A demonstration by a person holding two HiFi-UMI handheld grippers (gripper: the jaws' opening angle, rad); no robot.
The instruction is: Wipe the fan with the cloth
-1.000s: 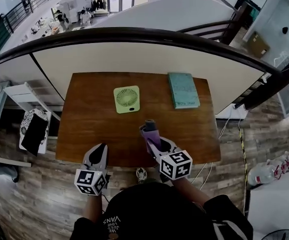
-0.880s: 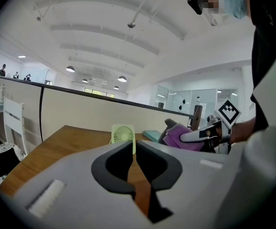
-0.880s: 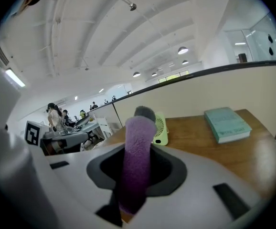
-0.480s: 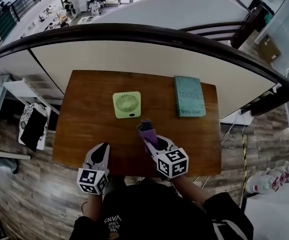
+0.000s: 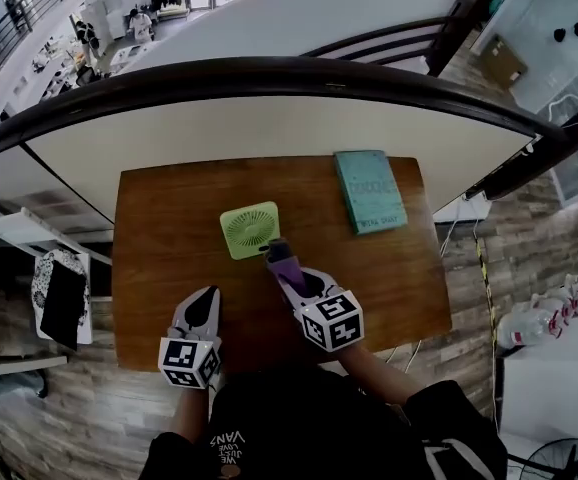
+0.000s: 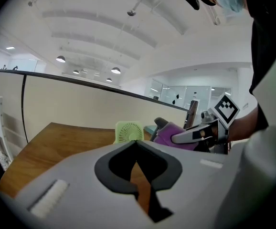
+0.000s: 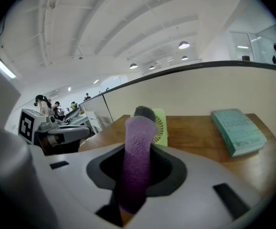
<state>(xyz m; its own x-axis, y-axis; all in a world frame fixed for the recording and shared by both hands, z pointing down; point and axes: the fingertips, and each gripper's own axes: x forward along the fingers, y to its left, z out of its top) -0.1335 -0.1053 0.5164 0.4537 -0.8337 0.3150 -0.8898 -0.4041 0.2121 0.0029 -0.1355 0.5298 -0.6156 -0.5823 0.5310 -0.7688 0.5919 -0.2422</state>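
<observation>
A small light-green square fan lies flat on the brown wooden table, near its middle. The same fan shows in the right gripper view, just behind the cloth's tip. My right gripper is shut on a rolled purple cloth with a dark grey end, and the cloth's tip sits at the fan's near right edge. The cloth stands up between the right jaws. My left gripper hovers over the table's near edge, left of the fan, shut with nothing in it. The fan stands ahead of it.
A teal book lies on the table's far right. A curved dark railing with a cream panel runs behind the table. A white side stand is on the floor to the left. Wood floor surrounds the table.
My right gripper has carried the cloth forward and left until its tip reaches the fan's near edge. The left gripper has stayed by the table's near edge.
</observation>
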